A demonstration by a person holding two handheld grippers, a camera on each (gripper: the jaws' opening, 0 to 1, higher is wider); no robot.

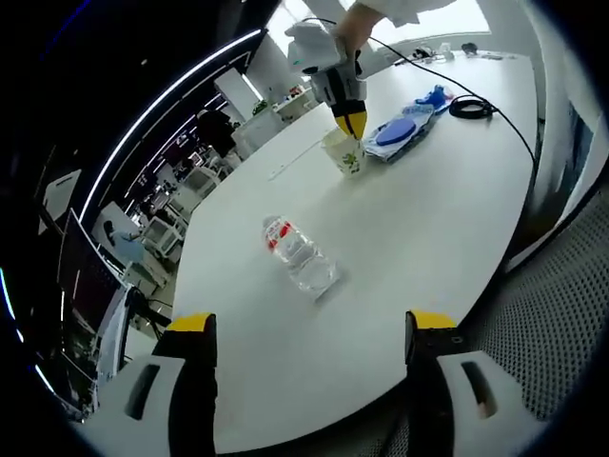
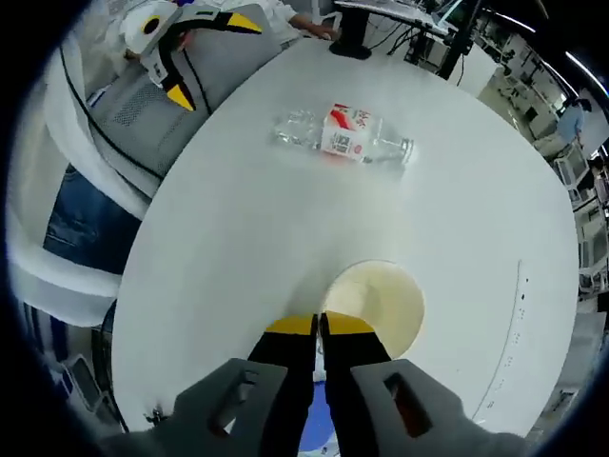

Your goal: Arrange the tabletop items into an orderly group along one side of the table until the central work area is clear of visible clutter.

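A clear water bottle (image 1: 300, 255) with a red and white label lies on its side in the middle of the white table (image 1: 438, 219). My left gripper (image 1: 309, 324) hovers over the near edge, jaws wide open and empty, the bottle ahead of it. Farther back, my right gripper (image 1: 350, 126) is pinched on the rim of a paper cup (image 1: 344, 154). In the right gripper view the jaws of the right gripper (image 2: 319, 326) meet at the rim of the cup (image 2: 381, 300), whose cream inside is bare. Beyond it lie the bottle (image 2: 347, 133) and the left gripper (image 2: 211, 57).
A blue item in a clear wrapper (image 1: 404, 129) lies just right of the cup, with a coiled black cable (image 1: 471, 107) beyond it. A grey mesh chair (image 1: 571, 314) stands at the table's near right edge. A black stand (image 2: 354, 43) sits at the far edge.
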